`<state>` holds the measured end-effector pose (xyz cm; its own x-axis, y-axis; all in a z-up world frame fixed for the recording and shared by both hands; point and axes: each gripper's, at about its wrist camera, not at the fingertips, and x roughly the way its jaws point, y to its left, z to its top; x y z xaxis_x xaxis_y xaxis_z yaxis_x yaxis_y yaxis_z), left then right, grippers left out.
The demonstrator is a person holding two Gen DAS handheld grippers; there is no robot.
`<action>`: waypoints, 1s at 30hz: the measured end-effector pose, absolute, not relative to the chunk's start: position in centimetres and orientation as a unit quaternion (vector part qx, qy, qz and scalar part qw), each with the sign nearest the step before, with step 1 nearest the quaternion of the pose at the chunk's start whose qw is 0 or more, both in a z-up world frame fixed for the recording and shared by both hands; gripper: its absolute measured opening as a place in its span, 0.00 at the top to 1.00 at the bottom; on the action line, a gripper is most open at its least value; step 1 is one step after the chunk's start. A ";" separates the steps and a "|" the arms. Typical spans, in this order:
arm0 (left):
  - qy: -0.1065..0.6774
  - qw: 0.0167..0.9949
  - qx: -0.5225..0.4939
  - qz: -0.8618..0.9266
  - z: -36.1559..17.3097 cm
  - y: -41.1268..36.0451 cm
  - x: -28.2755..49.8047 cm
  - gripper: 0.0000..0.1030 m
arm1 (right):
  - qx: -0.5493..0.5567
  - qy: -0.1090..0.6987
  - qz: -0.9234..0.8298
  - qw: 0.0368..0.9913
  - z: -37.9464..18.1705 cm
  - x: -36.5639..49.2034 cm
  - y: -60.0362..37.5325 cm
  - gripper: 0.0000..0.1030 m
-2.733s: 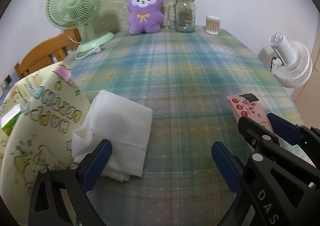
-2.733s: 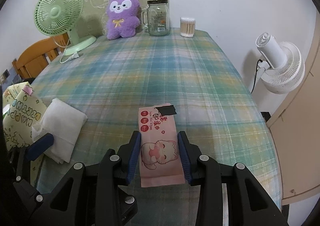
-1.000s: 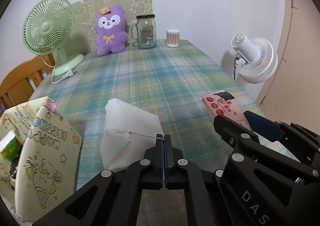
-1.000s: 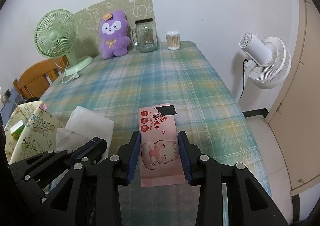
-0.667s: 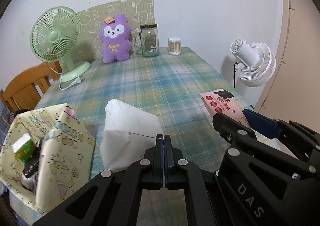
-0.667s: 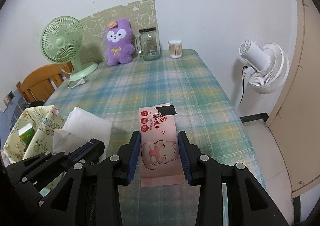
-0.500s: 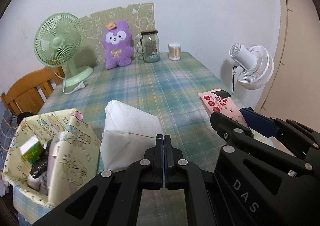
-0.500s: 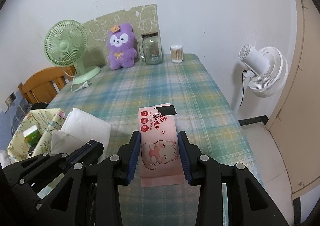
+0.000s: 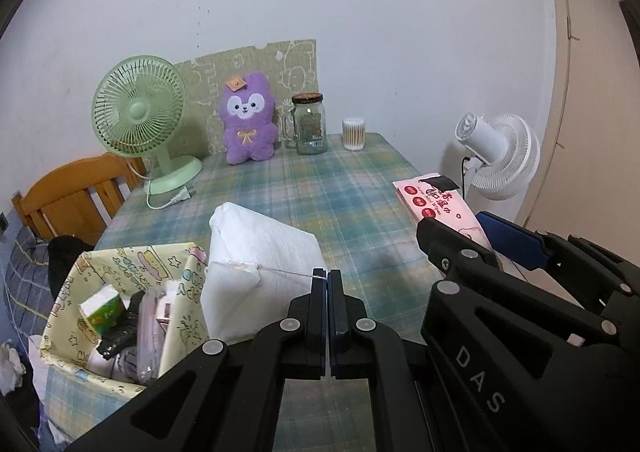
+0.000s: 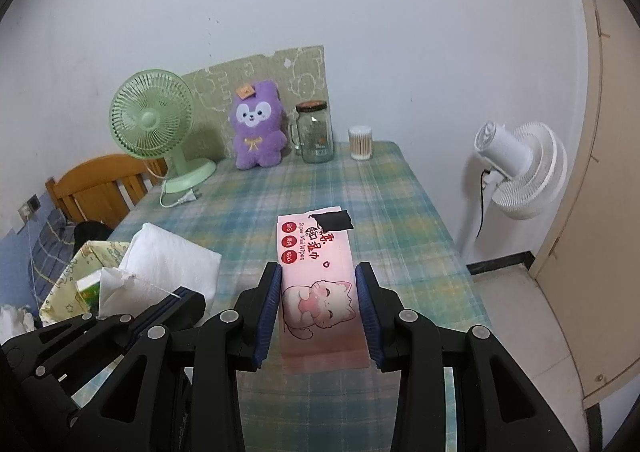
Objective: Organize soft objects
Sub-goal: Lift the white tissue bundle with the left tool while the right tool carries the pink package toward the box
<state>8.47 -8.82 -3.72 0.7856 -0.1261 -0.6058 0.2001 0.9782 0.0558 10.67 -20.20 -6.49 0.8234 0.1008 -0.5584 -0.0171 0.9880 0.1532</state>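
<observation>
Tissue pack [image 9: 260, 252], white and soft-cornered, is held up off the table [image 9: 320, 188] by a pinched edge of its clear wrap; its surface is quilted, and one flap of tissue is folded out at the near left corner. It is seen hanging just right of the bag [image 9: 120, 264] and partly over the bag's rim. The left gripper [image 9: 329, 280] is closed tight on that thin wrap edge, its jaws pressed together with no gap visible.

A second soft thing, the wipes pack [image 10: 316, 272], is pink, flat and oblong, printed with a cartoon cat, three red dots and red lettering, with a black patch at its far end. It is clamped across its width by the right gripper [image 10: 318, 304], blue pads [image 10: 272, 300] pressed against both long sides, and is held above the table's near part.

One bag is seen (yellow, printed with stars and letters), standing open beyond the table's near left corner; a green-and-white carton [image 9: 102, 310] and some dark and clear-wrapped items are in it, not countable with certainty.

At the far edge are counted one purple plush [image 9: 248, 124], one glass jar [image 9: 309, 124] and one swab tub [image 9: 354, 134]. Two fans are visible: a green fan [image 9: 140, 112] on the table, a white fan [image 9: 500, 160] off its right side. One wooden chair [image 9: 76, 196] is at the left.
</observation>
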 end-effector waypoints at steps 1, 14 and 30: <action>0.312 0.944 0.058 -0.087 -3.4 -8.7 8.3 1.00 | 0.071 0.293 0.031 0.953 -6.3 10.6 -20.2 0.60; 0.286 0.952 0.051 -0.094 -0.8 -7.2 7.3 1.00 | 0.063 0.266 0.028 0.961 -3.0 9.2 -18.9 0.60; 0.277 0.956 0.053 -0.080 -0.3 -3.5 7.6 1.00 | 0.063 0.268 0.044 0.960 -2.6 10.0 -15.1 0.60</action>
